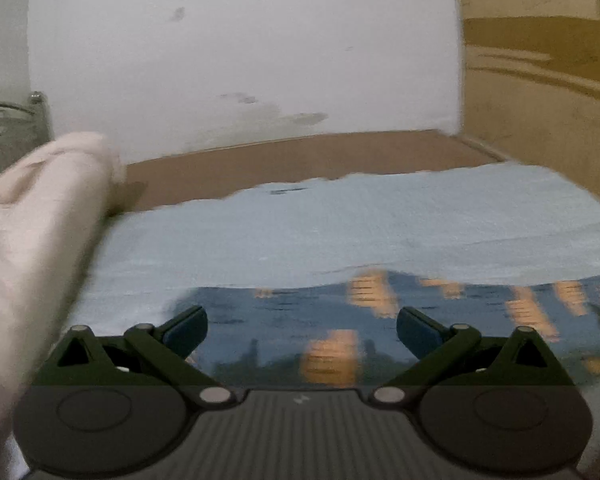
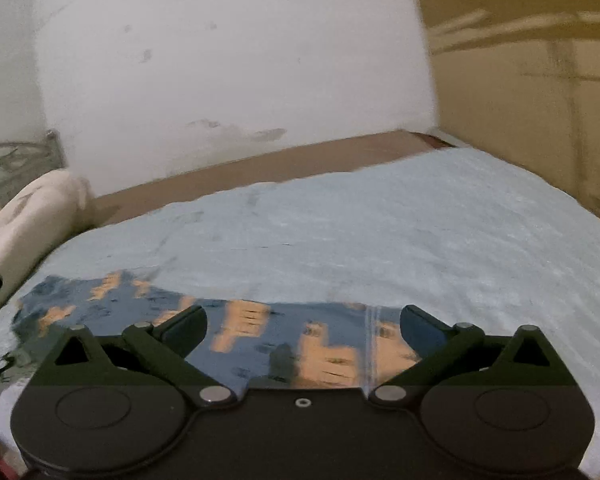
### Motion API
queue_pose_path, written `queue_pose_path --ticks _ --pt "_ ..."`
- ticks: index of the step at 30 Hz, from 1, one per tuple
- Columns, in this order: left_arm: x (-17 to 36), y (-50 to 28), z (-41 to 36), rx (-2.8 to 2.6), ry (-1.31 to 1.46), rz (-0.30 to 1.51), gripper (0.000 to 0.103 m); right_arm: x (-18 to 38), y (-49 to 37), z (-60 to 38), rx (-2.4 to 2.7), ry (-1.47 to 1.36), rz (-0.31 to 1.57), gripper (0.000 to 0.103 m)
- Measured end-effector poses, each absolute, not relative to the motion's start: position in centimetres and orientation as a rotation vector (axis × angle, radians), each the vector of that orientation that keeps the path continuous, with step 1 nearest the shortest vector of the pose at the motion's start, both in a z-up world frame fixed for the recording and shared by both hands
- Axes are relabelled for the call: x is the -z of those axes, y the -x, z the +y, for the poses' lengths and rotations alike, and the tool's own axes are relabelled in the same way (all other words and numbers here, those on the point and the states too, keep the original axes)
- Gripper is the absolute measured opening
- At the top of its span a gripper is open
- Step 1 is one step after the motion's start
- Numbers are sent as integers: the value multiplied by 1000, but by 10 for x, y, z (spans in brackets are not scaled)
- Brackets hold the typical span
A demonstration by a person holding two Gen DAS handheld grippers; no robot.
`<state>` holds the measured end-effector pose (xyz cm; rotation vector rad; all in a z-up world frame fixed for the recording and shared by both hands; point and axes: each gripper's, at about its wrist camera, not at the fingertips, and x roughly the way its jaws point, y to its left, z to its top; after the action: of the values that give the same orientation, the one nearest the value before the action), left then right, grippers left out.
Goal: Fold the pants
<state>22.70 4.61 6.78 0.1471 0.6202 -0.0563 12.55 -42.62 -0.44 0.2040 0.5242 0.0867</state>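
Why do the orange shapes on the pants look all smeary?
Left wrist view: motion blur smears the pants and the white pillow; the wall edges bow from the fisheye lens. Right wrist view: the pants are a bit sharper, still streaked. The light is dim and flat in both.

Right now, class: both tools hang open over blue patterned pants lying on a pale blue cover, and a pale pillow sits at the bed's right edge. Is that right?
One detail is wrong. The pillow lies at the left edge, as the right wrist view shows. The left tool and right tool are open above the pants on the cover.
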Motion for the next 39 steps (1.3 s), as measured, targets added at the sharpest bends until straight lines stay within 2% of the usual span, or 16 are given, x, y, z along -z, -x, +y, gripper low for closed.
queue_pose_path --ticks 3,9,14,19,22,23,24,27,32,35,37,38,39 --pt "-65 -243 94 -20 -154 641 102 2 -144 -392 -162 -177 536 102" --pt "-27 -270 182 -27 -4 637 101 16 -189 -316 -316 -148 581 102" --pt "5 -268 210 74 98 638 90 28 -216 -265 -395 -105 607 102" --pt "31 -277 201 125 144 664 80 40 -234 -228 -427 -93 637 102" --pt "42 -286 191 98 149 677 49 46 -237 -218 -429 -86 650 102" --pt "44 -289 189 86 147 688 35 47 -238 -214 -430 -77 655 102" --pt "46 -292 187 64 144 697 28 49 -237 -213 -430 -70 657 102" --pt "44 -292 186 27 136 680 21 53 -236 -210 -432 -46 665 102" --pt "33 -290 177 -10 26 605 20 58 -237 -211 -432 -56 678 102" --pt "42 -299 179 -37 28 654 22 59 -236 -212 -433 -60 675 102" --pt "48 -302 180 -40 44 688 32 60 -236 -212 -435 -60 672 102" --pt "49 -303 182 -43 54 693 42 60 -235 -212 -435 -61 670 102" --pt "49 -304 185 -53 69 699 57 60 -235 -213 -437 -64 669 102"
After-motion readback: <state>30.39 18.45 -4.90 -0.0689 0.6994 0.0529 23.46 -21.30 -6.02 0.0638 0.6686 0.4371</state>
